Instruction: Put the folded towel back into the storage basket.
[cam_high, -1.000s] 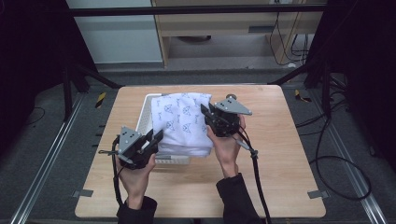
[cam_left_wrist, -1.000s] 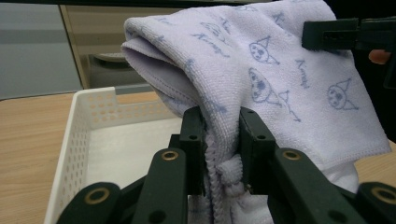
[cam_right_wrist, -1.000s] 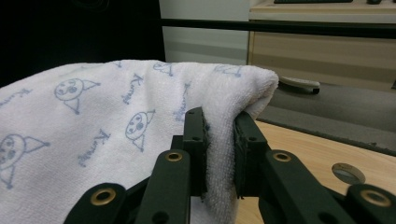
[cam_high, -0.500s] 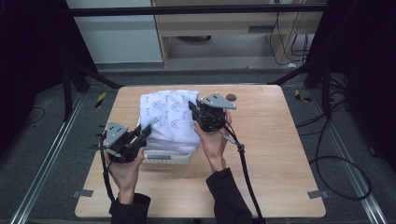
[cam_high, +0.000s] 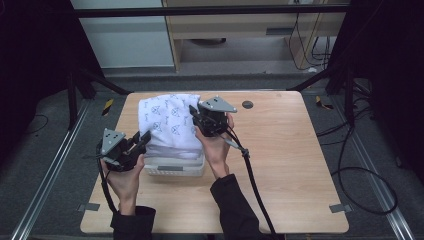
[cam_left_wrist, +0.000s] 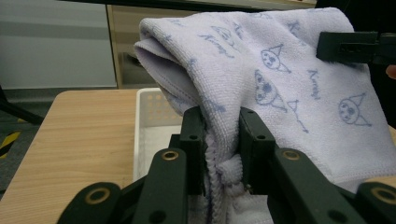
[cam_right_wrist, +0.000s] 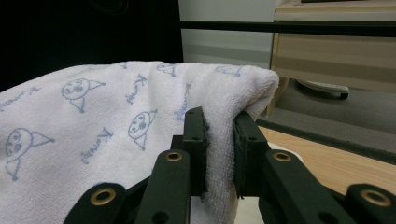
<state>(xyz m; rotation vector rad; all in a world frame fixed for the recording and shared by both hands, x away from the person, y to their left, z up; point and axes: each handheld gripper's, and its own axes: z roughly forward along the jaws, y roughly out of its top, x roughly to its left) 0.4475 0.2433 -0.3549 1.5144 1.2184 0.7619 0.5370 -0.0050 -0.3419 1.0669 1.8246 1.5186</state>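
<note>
We have both jaws clamped on the patterned towel (cam_high: 167, 122): the left gripper (cam_high: 134, 148) on its lower-left edge, the right gripper (cam_high: 202, 119) on its right fold. It hangs over the white basket (cam_high: 175, 165), centre-left on the counter (cam_high: 290, 150).

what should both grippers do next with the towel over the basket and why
Probably lower the towel a little further into the white basket. The left gripper and the right gripper each pinch a fold of it, and it hangs bunched above the basket rather than settled inside, so releasing now would likely leave it draped over the rim.
</note>
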